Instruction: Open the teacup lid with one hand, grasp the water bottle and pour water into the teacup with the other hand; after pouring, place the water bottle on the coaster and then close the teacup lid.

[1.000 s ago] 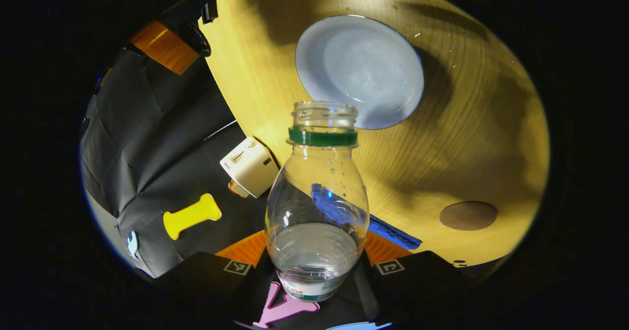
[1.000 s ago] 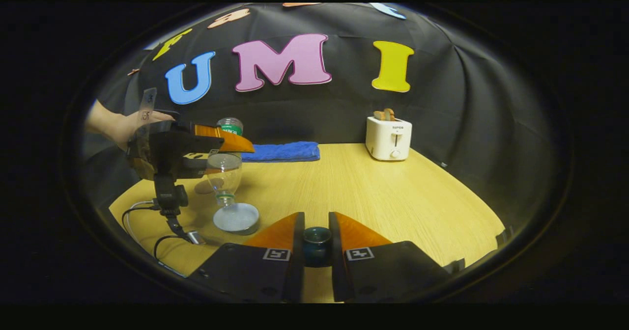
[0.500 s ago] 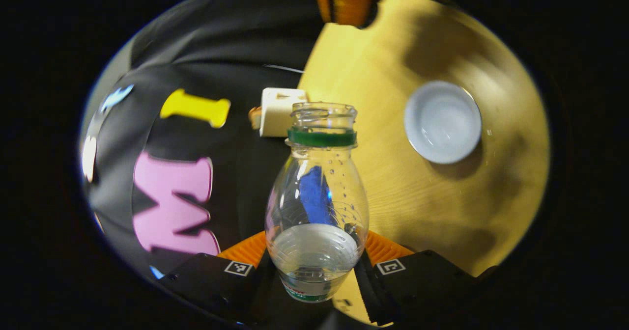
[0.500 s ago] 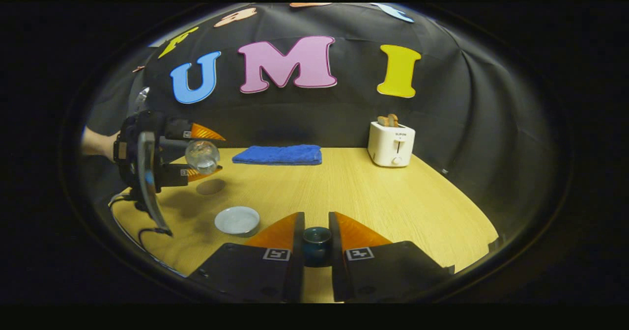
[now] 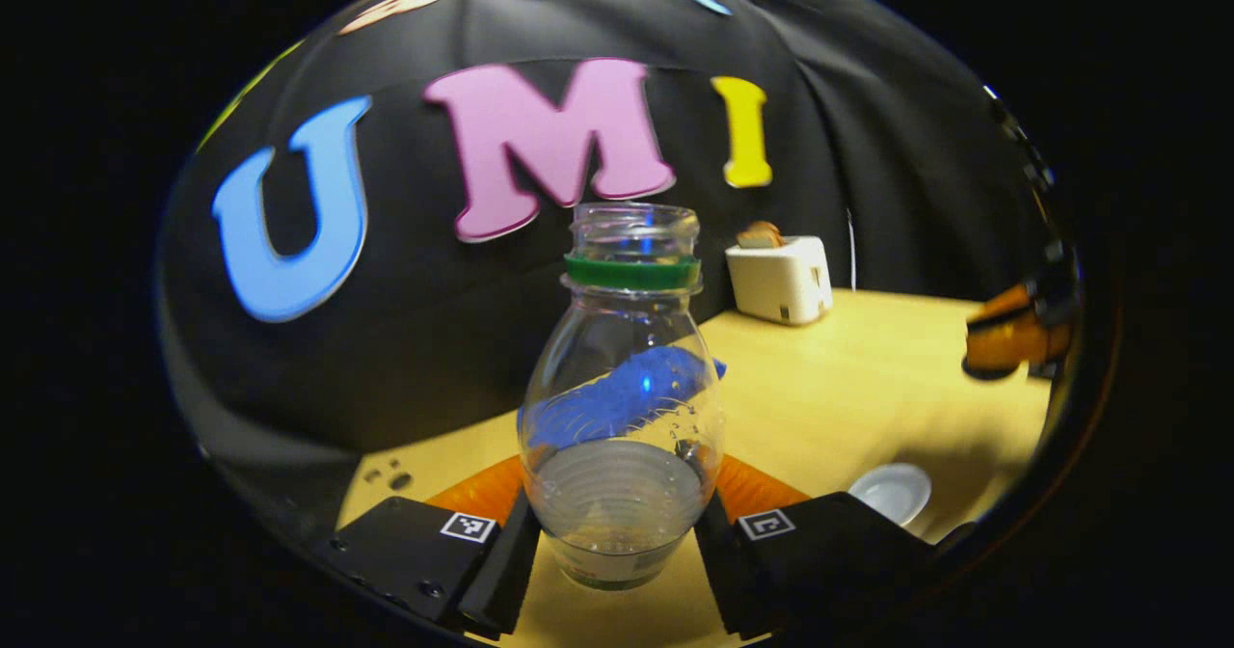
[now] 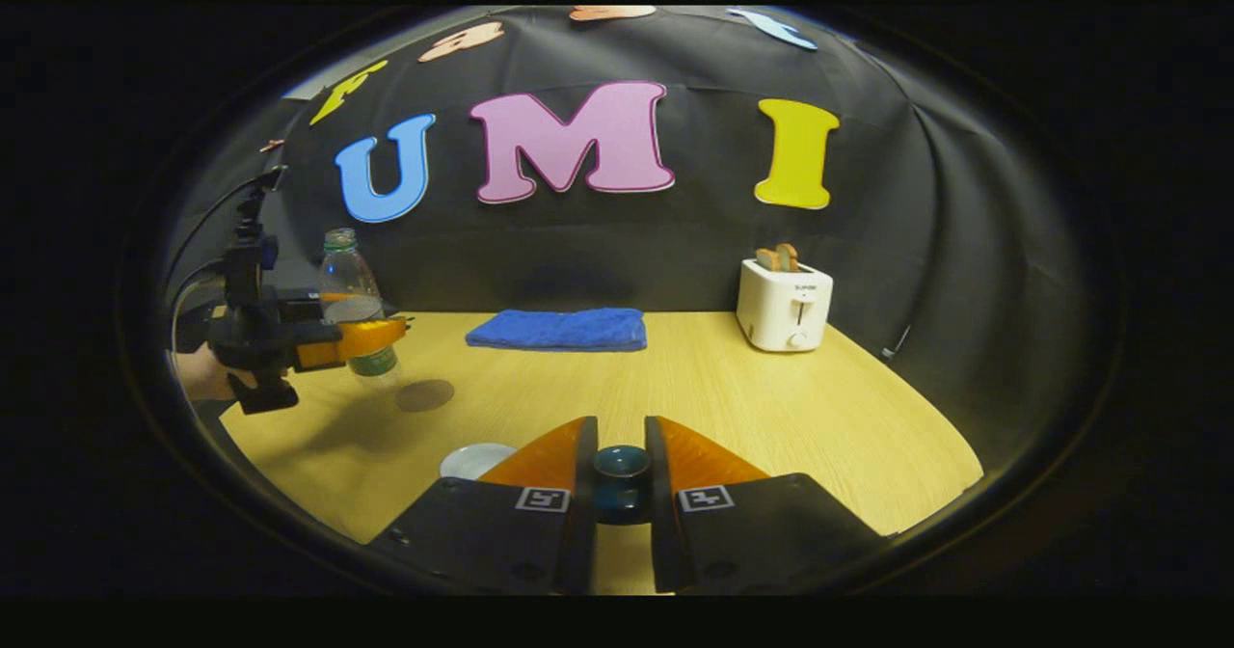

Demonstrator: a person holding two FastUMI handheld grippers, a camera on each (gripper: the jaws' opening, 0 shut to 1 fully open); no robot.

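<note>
My left gripper (image 5: pixel 622 482) is shut on a clear water bottle (image 5: pixel 622 388) with a green neck ring and no cap; a little water sits in its lower part. In the right gripper view the bottle (image 6: pixel 349 306) stands upright in that left gripper (image 6: pixel 359 337), held above the table just left of the round brown coaster (image 6: pixel 425 395). The white teacup (image 6: pixel 474 458) stands uncovered near the front left, and it is also the teacup (image 5: pixel 892 492) at the lower right. My right gripper (image 6: pixel 622 460) is shut on the dark teal teacup lid (image 6: pixel 622 474), held off the table.
A white toaster (image 6: pixel 786 306) with toast in it stands at the back right of the wooden table (image 6: pixel 771 407). A folded blue towel (image 6: pixel 557 328) lies along the back edge. A hand (image 6: pixel 198 378) holds the left gripper at the far left.
The bottle swung from mouth-down over the teacup to upright and moved away to the left, near the coaster. My right gripper stayed put with the lid.
</note>
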